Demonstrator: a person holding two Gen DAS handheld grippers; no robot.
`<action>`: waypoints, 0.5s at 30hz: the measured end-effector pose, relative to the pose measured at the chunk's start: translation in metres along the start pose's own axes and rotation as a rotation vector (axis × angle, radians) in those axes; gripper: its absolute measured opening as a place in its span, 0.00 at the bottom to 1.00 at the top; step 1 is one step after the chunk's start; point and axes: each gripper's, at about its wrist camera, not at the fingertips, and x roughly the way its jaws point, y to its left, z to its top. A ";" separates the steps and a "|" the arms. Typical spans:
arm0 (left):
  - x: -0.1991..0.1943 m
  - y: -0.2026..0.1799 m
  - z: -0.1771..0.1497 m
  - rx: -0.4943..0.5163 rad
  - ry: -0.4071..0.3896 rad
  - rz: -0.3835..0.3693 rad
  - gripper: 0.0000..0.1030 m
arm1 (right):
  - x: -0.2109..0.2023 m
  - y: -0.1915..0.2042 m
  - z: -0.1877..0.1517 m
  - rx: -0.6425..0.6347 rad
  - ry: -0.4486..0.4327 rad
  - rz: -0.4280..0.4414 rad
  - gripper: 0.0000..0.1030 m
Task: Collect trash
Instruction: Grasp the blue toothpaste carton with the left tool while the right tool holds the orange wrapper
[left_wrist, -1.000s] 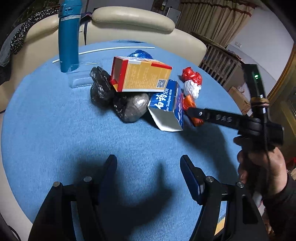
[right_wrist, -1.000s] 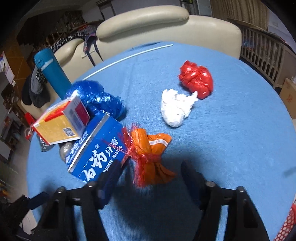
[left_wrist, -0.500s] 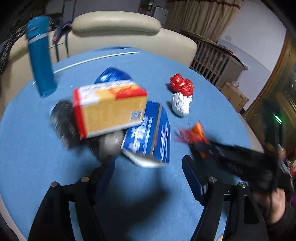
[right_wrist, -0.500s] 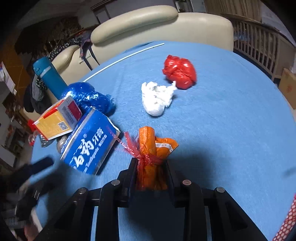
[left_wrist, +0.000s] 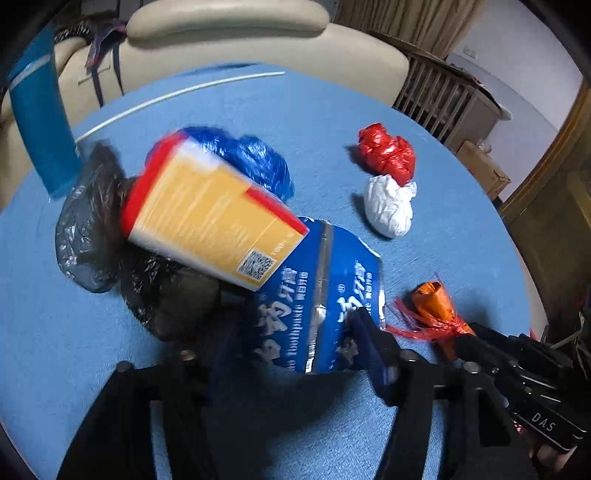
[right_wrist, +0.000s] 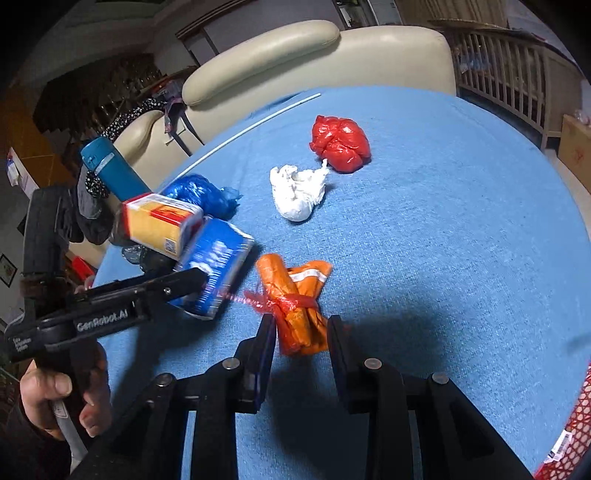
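The right gripper (right_wrist: 301, 332) clamps the orange bundle (right_wrist: 295, 306). The left gripper (left_wrist: 291, 339) closes around the toothpaste box (left_wrist: 325, 295); the yellow box (left_wrist: 210, 218) leaning on it may tumble off.

Dim indoor light, motion blur, fisheye warp, dark corners

Left gripper (left_wrist: 291, 343) straddled a blue toothpaste box (left_wrist: 321, 299); a yellow box (left_wrist: 210, 221) leaned on it, above dark plastic bags (left_wrist: 85, 229) on a blue tablecloth (left_wrist: 55, 350).
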 end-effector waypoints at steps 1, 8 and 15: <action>-0.001 0.000 -0.001 -0.002 -0.001 -0.003 0.59 | -0.001 -0.001 -0.001 0.006 -0.001 0.003 0.31; -0.020 -0.034 -0.007 0.168 -0.030 0.147 0.82 | -0.007 -0.005 0.001 0.028 -0.016 0.017 0.31; 0.014 -0.057 -0.007 0.314 0.042 0.292 0.85 | -0.005 0.000 -0.001 0.017 0.006 0.027 0.31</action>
